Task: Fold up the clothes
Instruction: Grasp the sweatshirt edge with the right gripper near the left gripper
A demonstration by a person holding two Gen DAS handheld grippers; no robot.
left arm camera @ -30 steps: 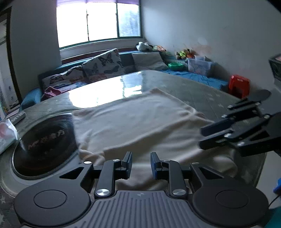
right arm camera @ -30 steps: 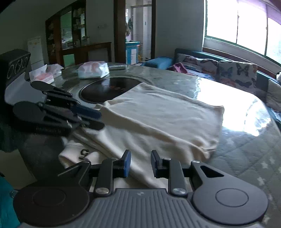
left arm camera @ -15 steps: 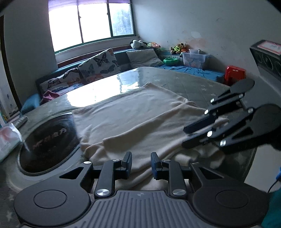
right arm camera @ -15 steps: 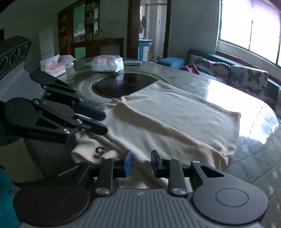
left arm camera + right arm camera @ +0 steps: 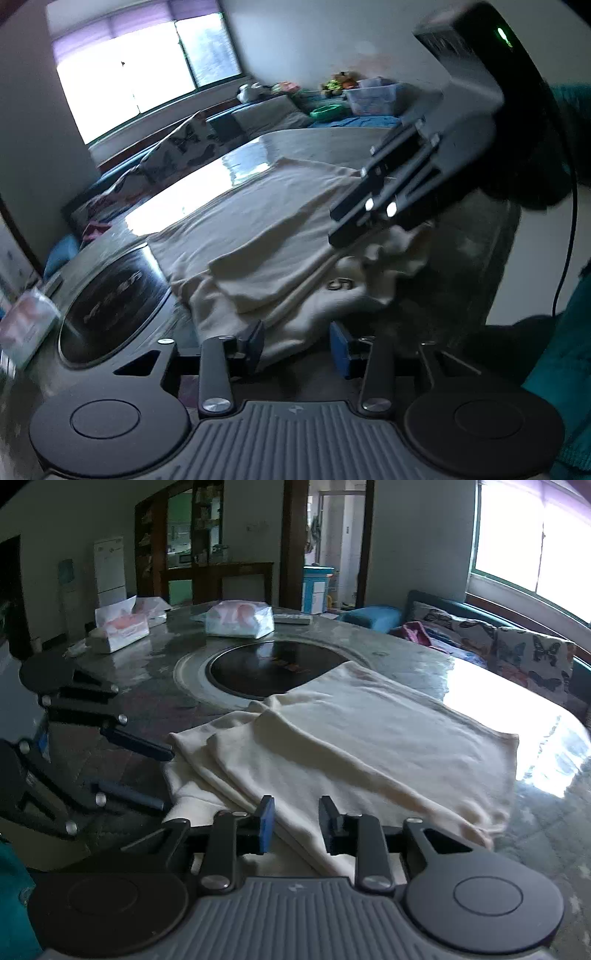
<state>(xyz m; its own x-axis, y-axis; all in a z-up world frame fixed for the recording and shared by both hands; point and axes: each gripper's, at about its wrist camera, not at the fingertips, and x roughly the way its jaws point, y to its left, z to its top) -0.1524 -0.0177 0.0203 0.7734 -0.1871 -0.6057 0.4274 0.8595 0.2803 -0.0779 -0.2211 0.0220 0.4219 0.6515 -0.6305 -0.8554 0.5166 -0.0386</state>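
Note:
A cream garment (image 5: 266,221) lies partly folded on the round table (image 5: 406,657), with a folded layer on top and a bunched end with a dark print (image 5: 340,284) near the table edge; it also shows in the right wrist view (image 5: 369,738). My left gripper (image 5: 299,343) is open, its jaws wide at the garment's near edge. It also shows at the left of the right wrist view (image 5: 162,779). My right gripper (image 5: 293,819) is open over the garment's near edge; in the left wrist view (image 5: 336,229) it hovers above the bunched end.
A dark glass hotplate (image 5: 273,664) is set in the table's middle. Tissue packs (image 5: 240,622) (image 5: 122,627) and a remote (image 5: 293,618) lie at the far side. A sofa with butterfly cushions (image 5: 517,650) runs under the window.
My left gripper's jaws have opened wide and it has tilted and dropped toward the garment's near edge. My right gripper has moved in over the bunched end. Both views have shifted closer.

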